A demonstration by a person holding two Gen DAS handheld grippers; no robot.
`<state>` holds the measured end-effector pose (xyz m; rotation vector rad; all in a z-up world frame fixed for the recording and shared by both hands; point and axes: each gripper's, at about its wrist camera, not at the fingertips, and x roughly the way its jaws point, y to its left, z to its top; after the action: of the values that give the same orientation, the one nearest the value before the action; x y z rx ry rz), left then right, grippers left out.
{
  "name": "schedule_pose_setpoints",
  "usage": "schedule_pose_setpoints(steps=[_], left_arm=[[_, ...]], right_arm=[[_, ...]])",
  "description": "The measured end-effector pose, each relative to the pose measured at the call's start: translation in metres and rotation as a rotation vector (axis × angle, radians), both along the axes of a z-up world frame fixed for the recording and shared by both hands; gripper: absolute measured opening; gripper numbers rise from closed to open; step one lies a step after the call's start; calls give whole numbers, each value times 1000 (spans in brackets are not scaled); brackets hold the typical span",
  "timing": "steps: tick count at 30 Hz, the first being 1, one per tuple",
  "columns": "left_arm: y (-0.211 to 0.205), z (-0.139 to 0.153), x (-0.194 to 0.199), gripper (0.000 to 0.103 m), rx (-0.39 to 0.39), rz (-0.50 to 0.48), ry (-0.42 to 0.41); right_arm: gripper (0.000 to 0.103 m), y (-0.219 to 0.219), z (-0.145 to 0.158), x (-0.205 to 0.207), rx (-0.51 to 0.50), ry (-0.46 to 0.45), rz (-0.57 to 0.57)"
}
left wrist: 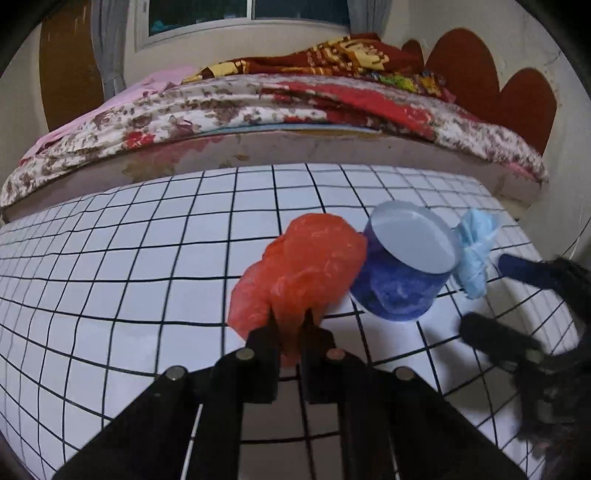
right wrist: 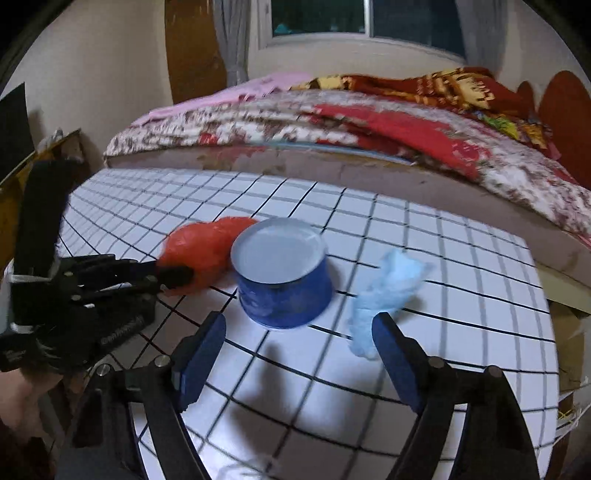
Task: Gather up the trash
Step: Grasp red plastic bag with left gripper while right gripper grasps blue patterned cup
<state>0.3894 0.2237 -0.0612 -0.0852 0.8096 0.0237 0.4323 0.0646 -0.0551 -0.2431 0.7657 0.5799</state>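
Nearest in the left wrist view, the left gripper [left wrist: 290,330] has its black jaws clenched on the near edge of a crumpled orange-red plastic bag [left wrist: 306,262], thin, glossy and creased, resting on the white counter [left wrist: 110,266] with its black grid lines. In the right wrist view the right gripper [right wrist: 299,343] hangs over the counter with its blue-padded jaws spread wide and nothing between them; its right pad sits just in front of a wad of pale blue plastic [right wrist: 384,291], wispy and twisted, though whether they touch is unclear. Between the two scraps stands a round blue tub [right wrist: 282,273] with a marbled side and a pale grey top, touching the orange-red bag. Beyond the counter runs a bed [left wrist: 258,107] heaped with floral and red patterned blankets, then a window [right wrist: 365,18] in the far wall.
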Motion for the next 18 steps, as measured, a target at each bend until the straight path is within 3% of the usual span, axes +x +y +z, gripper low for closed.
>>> schedule_pose_setpoints(steps=[5,9,10,11,18], left_arm=[[23,8,-30,10,28,24,-39],[45,10,-38,10,-17,53,-39],[47,9,-38,10,-24,55,-32],[49,6,-40,10,-26,57,-27],[41,-5,-62,10,-36,49,-24]], right_arm=[[85,26,-11,20,-20,2,-13],[87,41,-17,37,-12,31,-46],[76,42,-18,39,12,45,-31],[75,43,-17,39,17,47,-22],[75,16,16,18,117,-8,-31]])
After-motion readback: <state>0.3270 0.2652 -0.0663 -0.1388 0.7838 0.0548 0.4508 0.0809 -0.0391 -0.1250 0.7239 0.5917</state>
